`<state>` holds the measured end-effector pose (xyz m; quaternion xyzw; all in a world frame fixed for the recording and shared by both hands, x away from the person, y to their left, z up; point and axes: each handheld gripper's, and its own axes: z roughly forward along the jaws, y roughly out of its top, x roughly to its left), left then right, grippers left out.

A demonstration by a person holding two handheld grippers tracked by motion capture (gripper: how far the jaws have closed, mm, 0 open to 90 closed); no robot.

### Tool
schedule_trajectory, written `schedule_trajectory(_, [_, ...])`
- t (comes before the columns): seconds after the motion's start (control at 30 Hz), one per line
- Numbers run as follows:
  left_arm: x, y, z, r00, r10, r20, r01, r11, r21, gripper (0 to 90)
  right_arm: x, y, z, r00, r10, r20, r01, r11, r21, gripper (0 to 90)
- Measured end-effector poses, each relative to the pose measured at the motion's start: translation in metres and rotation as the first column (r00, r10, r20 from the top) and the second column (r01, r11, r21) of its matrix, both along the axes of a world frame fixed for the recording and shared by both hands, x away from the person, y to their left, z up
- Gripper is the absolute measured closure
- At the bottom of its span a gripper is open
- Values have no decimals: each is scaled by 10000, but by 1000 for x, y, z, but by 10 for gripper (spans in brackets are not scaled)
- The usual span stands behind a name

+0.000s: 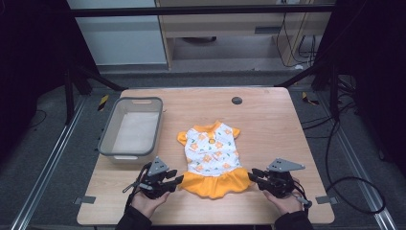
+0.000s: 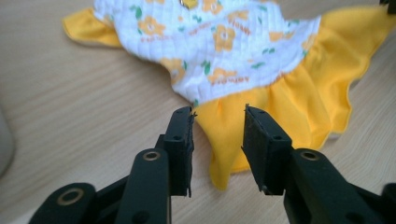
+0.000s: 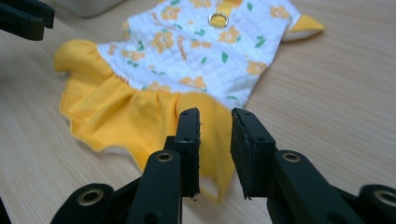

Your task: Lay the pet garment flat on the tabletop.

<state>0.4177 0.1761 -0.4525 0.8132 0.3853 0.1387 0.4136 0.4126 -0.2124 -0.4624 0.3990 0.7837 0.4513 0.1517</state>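
so we're at the wooden table point(image 1: 268, 120), the biggest thing in play, with the little dress point(image 1: 213, 155) laid flat near the middle, collar away from us and the yellow skirt ruffle point(image 1: 215, 184) toward our edge. the grey tub point(image 1: 153, 125) sits off to the left, well apart from the dress.

both hands are at the ruffle's two corners. our left gripper point(image 1: 178, 179) has its jaws spread with a strip of yellow hem showing in the gap between them (clear in the left gripper view point(image 2: 218, 133)), nothing pinched yet. our right gripper point(image 1: 252, 175) is the same story, jaws apart and straddling the other corner of the ruffle point(image 3: 215, 135).

what could bite us here, as we read it: the ruffle is thin and gathered, so if we close too shallow we probably grab one layer only and the back layer stays on the table, and the dress opens up when we lift. the other risk is uneven timing, one side closing or rising first would likely drag the dress crooked across the wood. also the fabric looks slippery enough to slide out of a tip-only pinch.
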Motion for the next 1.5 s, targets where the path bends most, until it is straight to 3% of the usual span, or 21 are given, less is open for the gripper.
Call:
schedule_trajectory(0.1, [0, -1, 7, 9993, 169, 346, -160, 9996, -237, 617, 1, 1, 3, 9998, -42, 168, 42, 10000, 33, 770])
schedule_trajectory(0.2, [2, -10, 9, 9988, 120, 469, -106, 9995, -307, 692, 6, 4, 6, 9994, -48, 357, 41, 9998, 178, 838])
schedule_trajectory(0.3, [12, -28, 7, 9985, -95, 544, 106, 9998, -191, 755, 18, 13, 5, 9994, 37, 344, -47, 9996, 275, 899])
schedule_trajectory(0.47, [20, -49, -12, 9989, -379, 279, 361, 9975, 605, 829, 33, 27, -6, 9993, 346, -154, -342, 9991, 261, 900])
schedule_trajectory(0.6, [23, -54, -27, 9993, -384, -39, 386, 9936, 1061, 832, 37, 38, -17, 9966, 696, -448, -707, 9972, -226, 900])
schedule_trajectory(0.8, [24, -51, -38, 9974, -444, -569, 517, 9895, 1353, 825, 34, 44, -29, 9896, 935, -1089, -1034, 9906, -893, 900])
schedule_trajectory(0.93, [18, -50, -38, 9963, -613, -595, 695, 9865, 1485, 819, 29, 47, -33, 9841, 1116, -1378, -1268, 9862, -1066, 900])
schedule_trajectory(1.23, [5, -44, -36, 9939, -984, -503, 1067, 9730, 2046, 801, 8, 48, -36, 9701, 1663, -1767, -1835, 9793, -858, 900])
schedule_trajectory(1.43, [4, -38, -35, 9945, -834, -626, 944, 9751, 2005, 774, -1, 54, -35, 9604, 2037, -1901, -2217, 9719, -787, 892])
schedule_trajectory(1.5, [2, -36, -32, 9949, -817, -592, 916, 9777, 1890, 758, -1, 54, -33, 9635, 1974, -1809, -2123, 9749, -670, 892])
